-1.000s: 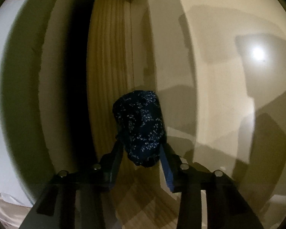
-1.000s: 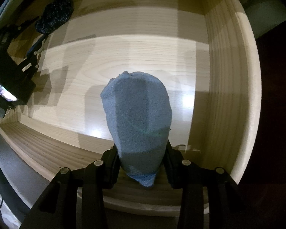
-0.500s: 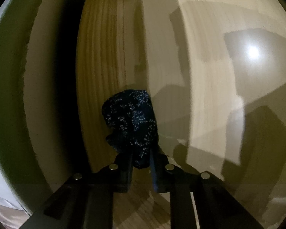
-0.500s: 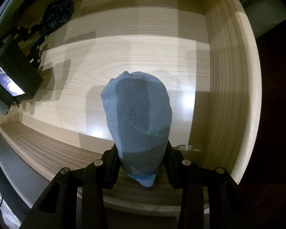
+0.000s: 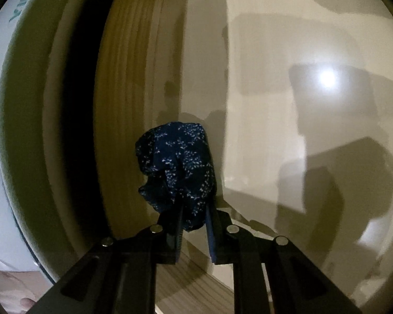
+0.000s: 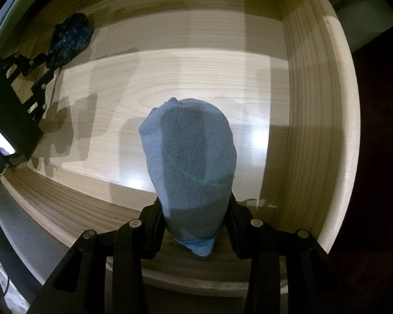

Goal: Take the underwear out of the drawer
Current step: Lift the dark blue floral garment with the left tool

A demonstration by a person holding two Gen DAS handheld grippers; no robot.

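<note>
Wooden drawer [image 6: 314, 104] fills both views: pale floor panel, grained side walls, rounded top rim. In the right wrist view the right wall stands just beside the bundle held there; w/ most of the floor bare, open room lies toward the left and back. Dark space beyond the right rim. In the left wrist view a side wall [image 5: 128, 104] rises just left of the load, bare floor to the right.

White surface [image 5: 2, 104] at the far left edge of the left wrist view carries green lettering, cut off & unreadable.

Light blue underwear [image 6: 188, 162], rolled, is clamped between the right gripper [image 6: 196, 225] pads, jaws part open around it, above the drawer's front part. Navy patterned underwear [image 5: 178, 167], bunched, is pinched by the left gripper [image 5: 194, 225], jaws nearly together on the cloth, near the left wall; from the right wrist view it shows at the back left corner [image 6: 70, 39].

Vs a second ago: left jaws stood wider around the navy piece, now squeezed in on it, & the bundle sits a bit higher off the floor. Right gripper & blue roll unchanged.
</note>
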